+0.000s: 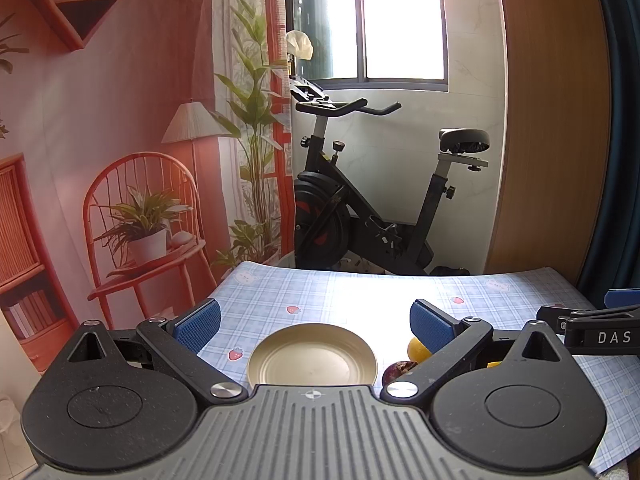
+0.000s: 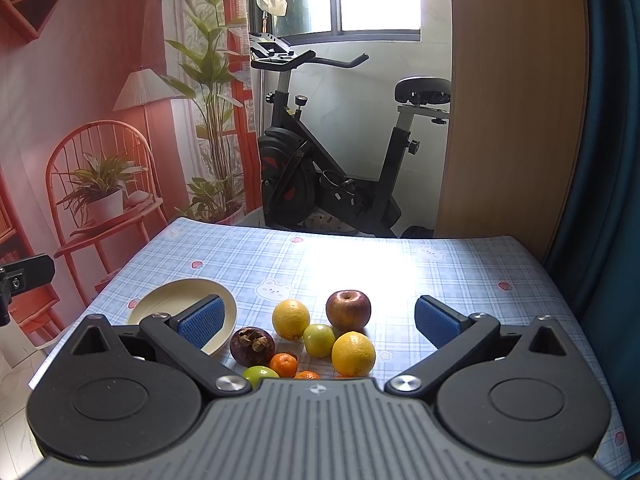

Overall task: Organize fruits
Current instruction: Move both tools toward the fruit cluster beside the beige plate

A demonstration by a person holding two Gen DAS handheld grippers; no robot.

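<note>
A cream plate [image 1: 312,356] lies empty on the checked tablecloth, straight ahead of my open left gripper [image 1: 314,322]. In the right wrist view the plate [image 2: 172,300] is at the left, and a pile of fruit lies beside it: a red apple [image 2: 348,310], two yellow lemons [image 2: 291,319] [image 2: 353,354], a dark mangosteen [image 2: 252,346], green fruits [image 2: 319,340] [image 2: 261,376] and small oranges [image 2: 283,364]. My right gripper [image 2: 318,316] is open and empty above the pile. A lemon [image 1: 418,350] and the mangosteen [image 1: 396,372] peek out behind my left gripper's right finger.
The table [image 2: 360,256] ends at a far edge, with an exercise bike [image 2: 332,160] beyond it. A wooden panel [image 2: 512,100] stands at the right. A printed backdrop [image 2: 100,140] hangs at the left. The right gripper's arm [image 1: 592,330] shows at the left wrist view's right edge.
</note>
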